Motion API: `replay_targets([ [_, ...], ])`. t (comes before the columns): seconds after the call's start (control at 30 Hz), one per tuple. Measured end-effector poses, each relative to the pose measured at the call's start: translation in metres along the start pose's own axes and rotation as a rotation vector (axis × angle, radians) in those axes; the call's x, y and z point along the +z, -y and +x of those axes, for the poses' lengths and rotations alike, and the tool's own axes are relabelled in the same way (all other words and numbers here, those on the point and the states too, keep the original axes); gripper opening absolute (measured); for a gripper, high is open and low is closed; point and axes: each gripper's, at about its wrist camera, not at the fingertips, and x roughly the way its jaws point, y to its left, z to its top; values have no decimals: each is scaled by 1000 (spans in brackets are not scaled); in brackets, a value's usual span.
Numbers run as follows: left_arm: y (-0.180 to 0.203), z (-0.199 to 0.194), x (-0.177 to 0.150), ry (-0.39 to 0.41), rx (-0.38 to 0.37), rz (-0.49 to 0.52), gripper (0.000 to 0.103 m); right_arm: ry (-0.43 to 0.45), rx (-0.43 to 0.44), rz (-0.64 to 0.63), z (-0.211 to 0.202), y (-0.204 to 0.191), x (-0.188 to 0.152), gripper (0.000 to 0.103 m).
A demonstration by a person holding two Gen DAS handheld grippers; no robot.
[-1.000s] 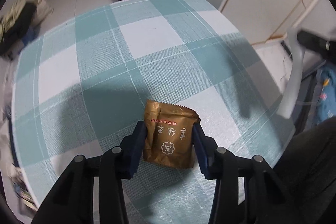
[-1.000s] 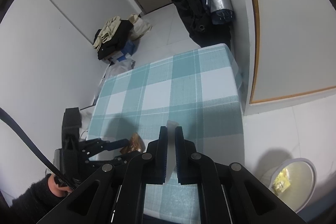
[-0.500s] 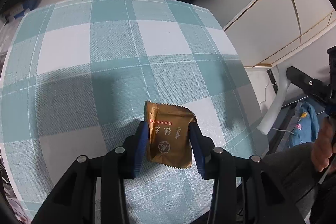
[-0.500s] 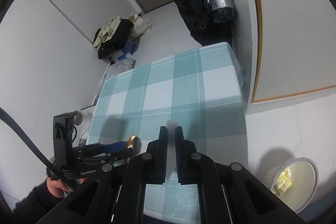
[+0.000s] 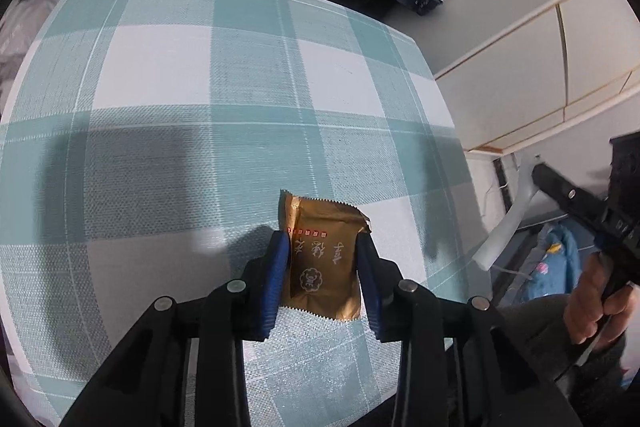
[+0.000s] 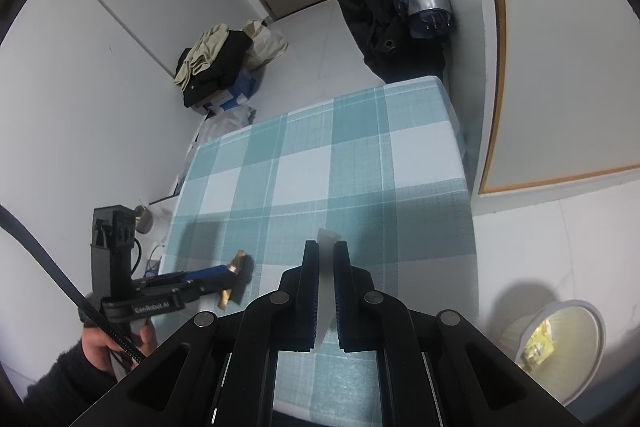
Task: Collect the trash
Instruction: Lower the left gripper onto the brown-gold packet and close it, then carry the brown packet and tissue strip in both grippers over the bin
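A gold-brown wrapper (image 5: 322, 259) with white print lies on a teal-and-white checked tablecloth (image 5: 200, 115).

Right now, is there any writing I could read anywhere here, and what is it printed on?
"GenRobot.AI": white letters on the side of the left gripper, seen from the right wrist camera.
Gold wrapper: three large characters, a small round emblem and a red strip of tiny print, all upside down and too unclear to read.
Bin contents: no readable print.

White walls (image 6: 80, 75); pale floor (image 6: 532, 243); checked table (image 5: 160, 75).
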Motion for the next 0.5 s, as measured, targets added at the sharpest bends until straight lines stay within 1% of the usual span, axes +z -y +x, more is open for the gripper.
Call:
replay_targets([
  [0.07,-8,-3,1,0,-22,-31,28,-1,-2,-2,1,-1,0,7],
  [0.1,-12,-5,2,1,-37,-45,25,-2,-4,-4,2,-2,1,7],
  [0.13,-15,-8,3,6,-47,-54,21,-2,-6,-5,3,-2,1,7],
  [0.2,-16,-11,4,11,-58,-63,9,-5,-8,-5,4,-3,1,7],
  [0.27,-17,-12,4,14,-62,-58,9,-7,-11,-7,6,-4,1,7],
  [0.37,-13,-10,3,10,-40,-34,8,-10,-16,-12,8,-6,2,7],
  [0.43,-9,-12,4,16,-23,-23,4,-12,-17,-14,10,-8,2,7],
  [0.5,-9,-15,5,16,-21,-27,3,-13,-19,-18,10,-10,2,7],
])
